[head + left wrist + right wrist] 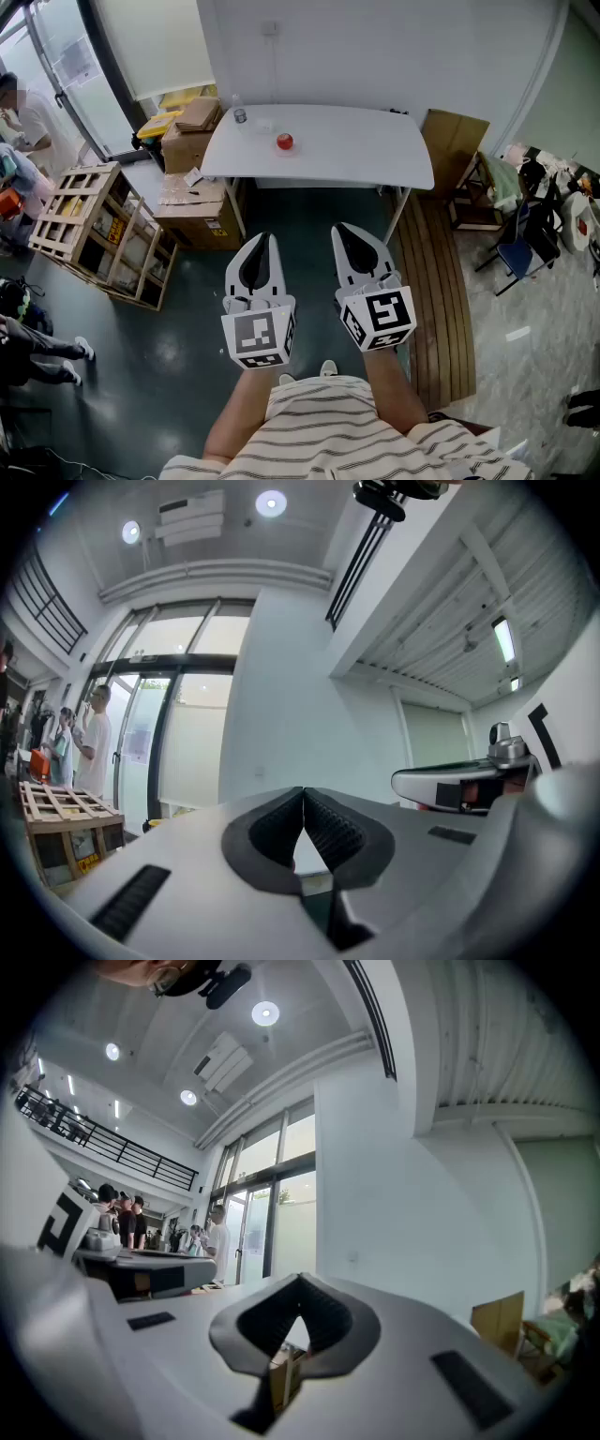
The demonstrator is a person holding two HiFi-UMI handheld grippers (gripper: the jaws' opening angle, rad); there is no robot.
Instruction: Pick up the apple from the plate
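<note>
Little of the plate can be made out under the apple [284,142], seen on the far white table [375,155]. The left gripper [265,240] and right gripper [343,232] are held fully closed, empty, well short of it.

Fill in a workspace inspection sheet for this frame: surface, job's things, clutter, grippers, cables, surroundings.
Surface: white table against the wall, ahead of the person.
Job's things: red apple on the table; the plate under it is too small to make out.
Clutter: small container near the table's far left corner.
Grippers: left hand-held gripper and right hand-held gripper both shut, empty, short of the table.
Cables: nothing seen.
Surroundings: cardboard boxes and wooden crate left of the table; blue chair on the right; bystander by the glass doors.
</note>
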